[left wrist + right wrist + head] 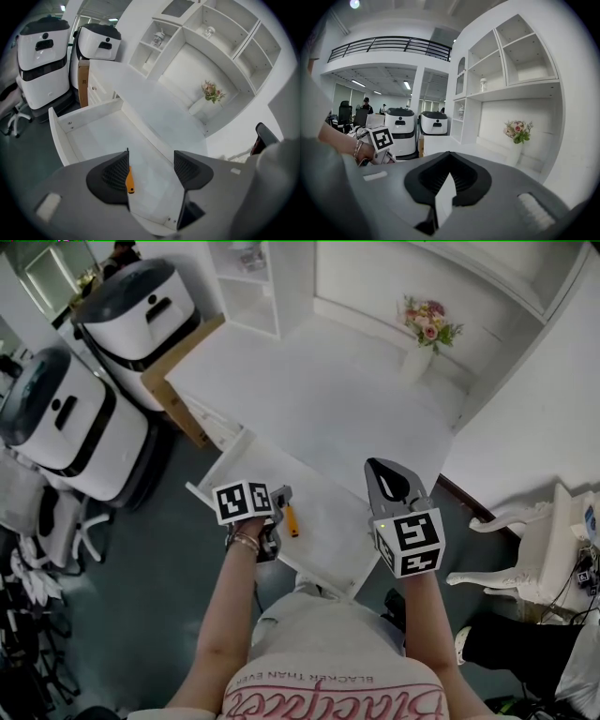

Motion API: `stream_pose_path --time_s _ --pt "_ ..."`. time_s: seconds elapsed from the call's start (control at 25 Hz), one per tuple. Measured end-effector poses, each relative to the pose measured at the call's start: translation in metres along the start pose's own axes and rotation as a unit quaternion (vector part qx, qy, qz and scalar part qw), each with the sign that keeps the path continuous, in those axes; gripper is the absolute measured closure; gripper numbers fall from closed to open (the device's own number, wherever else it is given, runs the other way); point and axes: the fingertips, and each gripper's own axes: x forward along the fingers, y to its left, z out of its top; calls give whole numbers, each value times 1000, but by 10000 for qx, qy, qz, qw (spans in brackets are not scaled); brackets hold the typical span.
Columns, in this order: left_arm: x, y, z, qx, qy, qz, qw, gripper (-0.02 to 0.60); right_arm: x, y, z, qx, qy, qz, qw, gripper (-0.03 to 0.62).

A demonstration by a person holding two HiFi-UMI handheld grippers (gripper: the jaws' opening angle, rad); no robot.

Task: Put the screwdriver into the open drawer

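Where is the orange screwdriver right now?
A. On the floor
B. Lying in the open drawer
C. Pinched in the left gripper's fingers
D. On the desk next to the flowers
B: the screwdriver lies on the bottom of the drawer, and the left gripper hangs above it with its fingers apart, not pinching it.

Drawer (328, 521) open above, vase (417, 362) (rt) on desk (309, 390)
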Motion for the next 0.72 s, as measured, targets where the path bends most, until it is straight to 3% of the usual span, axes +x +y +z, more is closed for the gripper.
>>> stream_pose_path --time_s 0.32,0.48,0.72 --pt "-39 -6 28 428 -773 315 9956 330 -8 -1 19 -27 -246 -23 9997 594" --pt "-65 -12 48 1017 -1292 749 9835 373 -12 2 31 -14 -423 -34 9991 594" --pt "-97 -28 76 1561 -1841 983 9654 444 -14 1 51 -85 -642 -69 9979 594"
